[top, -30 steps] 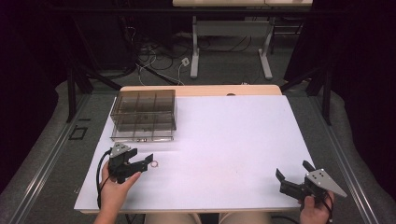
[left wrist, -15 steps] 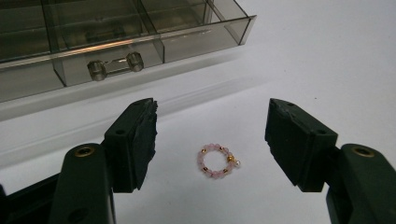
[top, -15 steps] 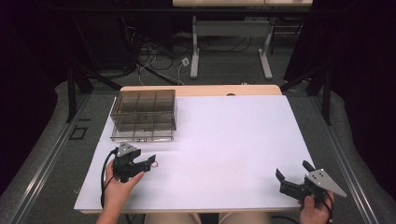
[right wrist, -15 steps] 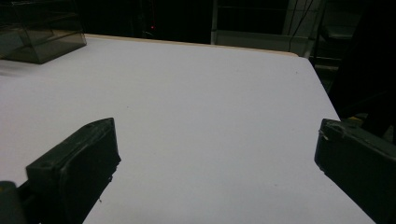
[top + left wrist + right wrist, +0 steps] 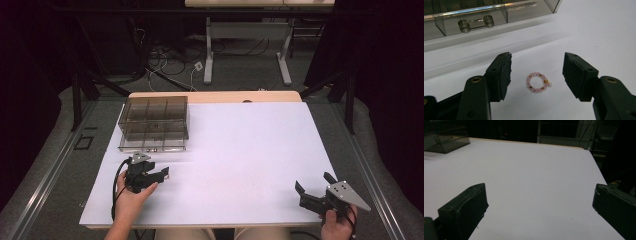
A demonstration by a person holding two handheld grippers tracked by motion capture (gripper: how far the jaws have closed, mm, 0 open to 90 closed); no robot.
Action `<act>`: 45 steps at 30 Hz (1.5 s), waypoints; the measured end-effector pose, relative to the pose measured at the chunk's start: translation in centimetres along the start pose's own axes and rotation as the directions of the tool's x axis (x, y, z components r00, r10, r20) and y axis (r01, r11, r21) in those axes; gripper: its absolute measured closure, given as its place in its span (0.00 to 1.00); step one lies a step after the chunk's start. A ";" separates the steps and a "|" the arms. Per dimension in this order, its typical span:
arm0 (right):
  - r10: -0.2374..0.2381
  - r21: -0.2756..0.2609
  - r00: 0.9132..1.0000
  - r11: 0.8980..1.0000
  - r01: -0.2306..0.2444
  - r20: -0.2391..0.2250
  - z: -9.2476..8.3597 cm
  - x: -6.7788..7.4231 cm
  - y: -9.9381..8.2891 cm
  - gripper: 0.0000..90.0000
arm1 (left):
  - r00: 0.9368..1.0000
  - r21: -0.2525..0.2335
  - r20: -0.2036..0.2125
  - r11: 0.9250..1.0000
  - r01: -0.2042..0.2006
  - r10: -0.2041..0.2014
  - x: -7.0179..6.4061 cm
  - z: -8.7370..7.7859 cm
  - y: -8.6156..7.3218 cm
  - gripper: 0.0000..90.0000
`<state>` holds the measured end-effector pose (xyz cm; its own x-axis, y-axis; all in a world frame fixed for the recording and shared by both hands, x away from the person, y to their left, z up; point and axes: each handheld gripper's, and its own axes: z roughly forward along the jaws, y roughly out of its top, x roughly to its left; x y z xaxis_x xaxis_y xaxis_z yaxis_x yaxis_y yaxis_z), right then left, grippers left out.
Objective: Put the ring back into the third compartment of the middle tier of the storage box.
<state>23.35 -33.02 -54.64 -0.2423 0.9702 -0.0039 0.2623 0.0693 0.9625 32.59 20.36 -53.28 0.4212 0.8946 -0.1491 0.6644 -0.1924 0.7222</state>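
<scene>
A small ring of pink beads with gold spacers (image 5: pixel 537 82) lies flat on the white table top (image 5: pixel 240 150). My left gripper (image 5: pixel 537 59) is low over it, with one jaw on either side of the ring and clear gaps between pads and beads. Its jaws have just been closing and are still open, touching nothing. In the high view the left gripper (image 5: pixel 159 175) sits at the front left, just in front of the box. My right gripper (image 5: pixel 313 182) rests at the front right corner, open wide and empty (image 5: pixel 539 195).
A smoky clear plastic box with compartments (image 5: pixel 154 122) stands at the back left; its front wall and a small clear handle (image 5: pixel 475 22) are close ahead of the left gripper. The same box (image 5: pixel 444 141) shows far off in the right gripper view. The table's edges lie near both hands.
The left gripper has edged right toward the bead ring, which now lies between its jaws, and the jaws have narrowed. The right gripper has not moved.
</scene>
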 end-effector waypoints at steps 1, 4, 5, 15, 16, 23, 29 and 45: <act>-0.002 -0.001 1.000 1.000 0.002 0.001 0.0 0.0 0.0 0.00 | 1.000 0.002 -0.001 1.000 0.006 -0.006 0.0 0.0 0.0 0.45; -0.003 -0.005 1.000 1.000 0.003 -0.001 0.0 -0.1 0.0 0.00 | 1.000 0.014 -0.008 1.000 0.005 -0.005 0.1 0.1 0.1 0.46; 0.000 -0.005 1.000 1.000 0.000 -0.002 0.0 0.0 0.0 0.00 | 1.000 0.019 -0.009 1.000 0.004 -0.004 0.1 0.1 0.1 0.47; 0.004 0.003 1.000 1.000 -0.004 -0.004 0.0 -0.1 -0.1 0.00 | 1.000 0.074 -0.011 0.997 0.028 -0.027 0.0 0.7 0.3 0.55; 0.003 0.002 1.000 1.000 -0.003 -0.004 0.0 -0.1 -0.1 0.00 | 0.999 0.077 -0.010 0.997 0.032 -0.032 0.0 0.8 0.3 0.56; 0.005 -0.002 1.000 1.000 -0.005 -0.002 0.1 -0.1 -0.1 0.00 | 0.996 0.120 -0.007 0.988 0.093 -0.093 0.0 0.8 0.4 0.63; 0.008 0.004 1.000 1.000 -0.008 0.000 0.1 -0.1 -0.1 0.00 | 0.994 0.140 -0.015 0.984 0.112 -0.111 0.1 1.1 0.5 0.66; 0.005 0.010 1.000 1.000 -0.005 0.001 0.1 -0.2 -0.1 0.00 | 0.994 0.182 -0.004 0.977 0.110 -0.111 0.5 1.6 0.4 0.81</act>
<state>23.40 -33.18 -54.78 -0.2399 0.9708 0.0004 0.2730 0.0671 0.9597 34.09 20.10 -54.12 0.3422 0.9121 -0.2258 0.8080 -0.1629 0.5662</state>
